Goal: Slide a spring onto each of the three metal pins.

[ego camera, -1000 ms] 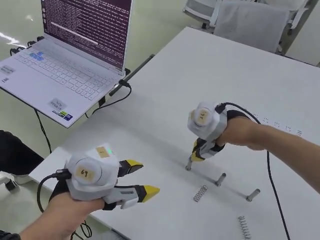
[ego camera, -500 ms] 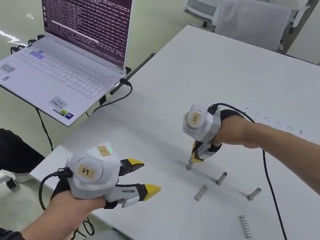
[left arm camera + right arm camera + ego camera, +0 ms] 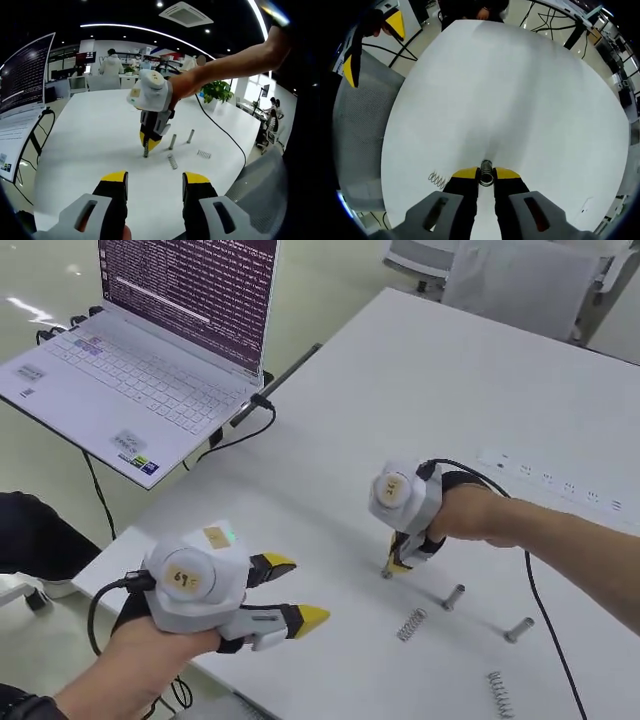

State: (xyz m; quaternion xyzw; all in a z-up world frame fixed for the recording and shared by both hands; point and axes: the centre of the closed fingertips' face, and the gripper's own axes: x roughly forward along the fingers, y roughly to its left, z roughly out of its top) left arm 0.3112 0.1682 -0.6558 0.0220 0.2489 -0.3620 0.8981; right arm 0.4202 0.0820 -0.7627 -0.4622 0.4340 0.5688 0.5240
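Head view, progress: early by my reading; no pin shows a seated spring, and the first one is only now at its pin.
First pin (image 3: 386, 573): directly beneath the right claw (image 3: 395, 563); whether the coil is already over it is too small to tell.
Middle pin (image 3: 455, 595): upright, bare.
Far pin (image 3: 520, 628): upright, bare.
Loose springs: one (image 3: 411, 624) lies flat near the middle pin, another (image 3: 498, 692) nearer the table (image 3: 480, 390) edge.
Left to do: seat this spring, then fit the two loose ones.
Right claw: clenched on the first spring (image 3: 486, 179), jaws almost together, coil between the tips.
Left claw (image 3: 298, 588): released, jaws wide, holding nothing, well apart from the pins.
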